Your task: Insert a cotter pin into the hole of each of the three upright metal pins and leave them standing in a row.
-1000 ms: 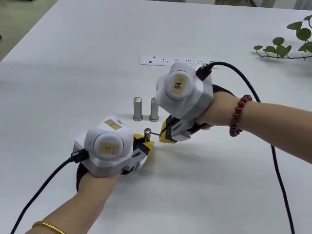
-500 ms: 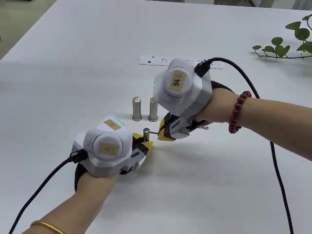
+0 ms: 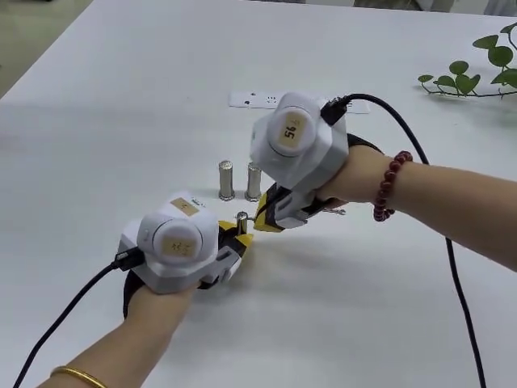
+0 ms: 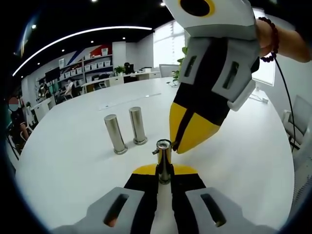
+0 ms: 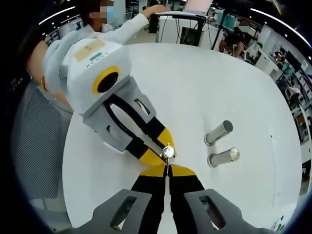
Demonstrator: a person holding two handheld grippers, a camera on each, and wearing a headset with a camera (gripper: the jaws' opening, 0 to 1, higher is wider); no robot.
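left gripper (image 3: 239, 236) is clenched on the lower shaft of one metal pin (image 3: 241, 221); the pin is held upright at the white table (image 3: 121, 121); whether its base is touching the surface cannot be told. In the left gripper view the pin is seen rising between the closed yellow-and-black jaws, with its head clear above them.

right gripper (image 3: 260, 220) is positioned on the pin's right side, tips just beside the pin head; its jaws are pinched together on a thin cotter pin (image 4: 155, 151). A small end of the cotter pin is seen poking out of the far side of the head, at hole height; how far it is seated cannot be told. In the right gripper view the pin head is seen straight ahead of the closed tips, and the left gripper is seen reaching in from the upper left.

rear-left pin (image 3: 226, 179) and rear-right pin (image 3: 254, 181) are stood upright side by side just behind the held one; they are close but apart, and touched by neither gripper; whether cotter pins are fitted in them cannot be told.

A white power strip (image 3: 258, 99) is laid further back on the table; a green plant (image 3: 485, 65) is seen at the far right edge. A red bead bracelet (image 3: 386, 190) is worn on the right wrist; a gold bangle (image 3: 77, 373) on the left.
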